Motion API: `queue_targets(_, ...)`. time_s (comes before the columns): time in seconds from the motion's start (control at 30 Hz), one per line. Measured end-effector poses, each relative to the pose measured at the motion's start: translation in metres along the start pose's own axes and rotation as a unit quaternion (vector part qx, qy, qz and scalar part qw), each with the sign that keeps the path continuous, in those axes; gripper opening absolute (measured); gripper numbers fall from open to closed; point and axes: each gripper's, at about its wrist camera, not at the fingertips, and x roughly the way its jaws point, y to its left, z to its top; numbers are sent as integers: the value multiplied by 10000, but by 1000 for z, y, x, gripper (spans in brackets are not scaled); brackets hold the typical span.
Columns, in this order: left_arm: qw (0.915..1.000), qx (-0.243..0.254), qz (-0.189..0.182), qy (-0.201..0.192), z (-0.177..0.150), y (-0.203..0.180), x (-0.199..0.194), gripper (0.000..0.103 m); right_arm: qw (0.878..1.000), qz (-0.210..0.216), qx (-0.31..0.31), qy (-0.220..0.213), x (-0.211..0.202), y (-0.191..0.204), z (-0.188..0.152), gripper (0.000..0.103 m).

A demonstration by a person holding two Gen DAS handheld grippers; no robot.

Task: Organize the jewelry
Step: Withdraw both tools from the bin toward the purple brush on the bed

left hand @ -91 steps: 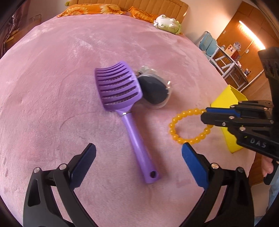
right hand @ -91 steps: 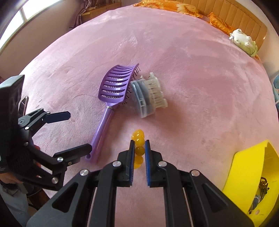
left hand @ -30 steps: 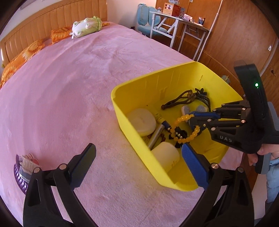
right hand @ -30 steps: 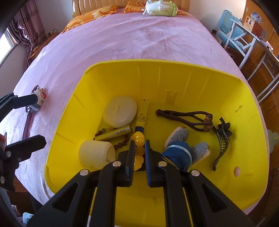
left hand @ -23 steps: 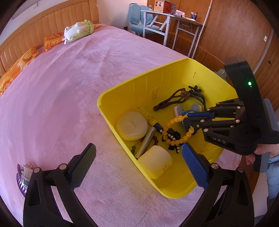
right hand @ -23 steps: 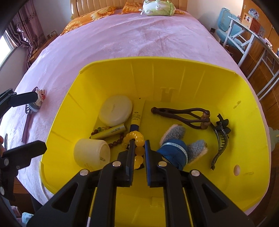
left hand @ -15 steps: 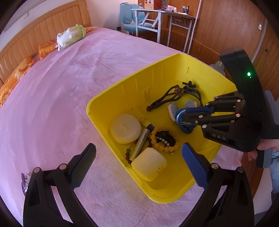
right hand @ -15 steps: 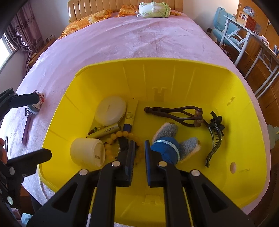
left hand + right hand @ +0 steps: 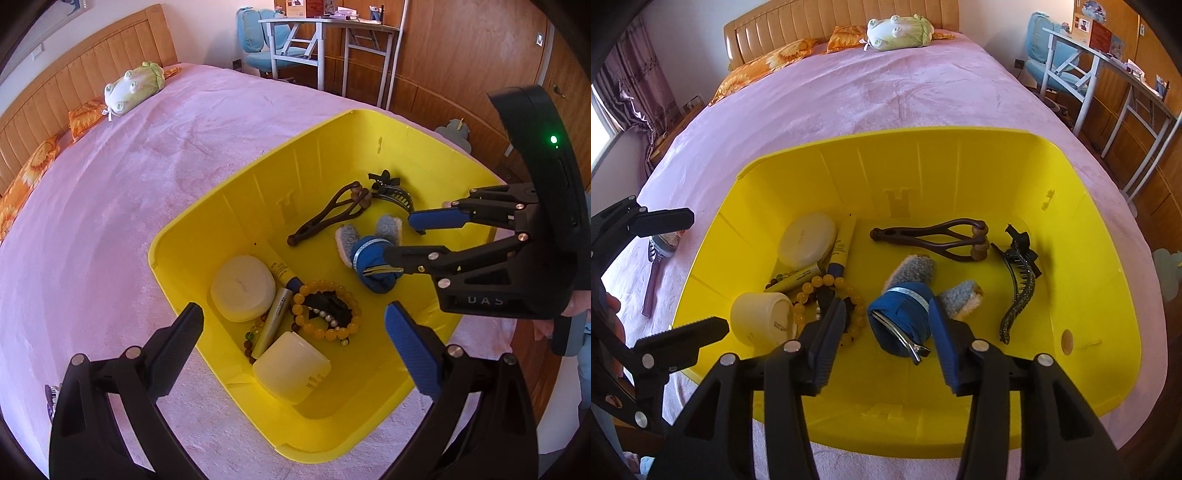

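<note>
Pink bed [image 9: 155, 177] bearing yellow bin [image 9: 229, 206], hairbrush [image 9: 653, 280].

Place: home bedroom
Evidence: pink bedspread [image 9: 886, 92], wooden headboard [image 9: 812, 26], orange pillows [image 9: 768, 55], desk [image 9: 332, 33], blue chair [image 9: 266, 37]

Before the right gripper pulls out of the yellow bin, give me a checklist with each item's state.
1. Yellow bead bracelet lies in the bin, free of any gripper: ok.
2. Right gripper open, nothing between its fingers: ok.
3. Blue hair clip sits just under the right gripper, may snag: cannot tell.
4. Left gripper open, empty: ok.
5. Purple brush on the bed outside the bin, not put away: not ok.
</note>
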Motion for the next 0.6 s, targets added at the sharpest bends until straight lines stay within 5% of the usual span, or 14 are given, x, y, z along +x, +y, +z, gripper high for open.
queue_targets(0.17, 10000, -23, -8, 29, -4, 2, -1, 96, 9998, 94, 93, -148, -5, -1, -1, 89)
queue_targets(0.6, 9993, 307, 192, 52, -13, 7, -18, 96, 9977, -135, -668, -5, -12, 30, 1, 95)
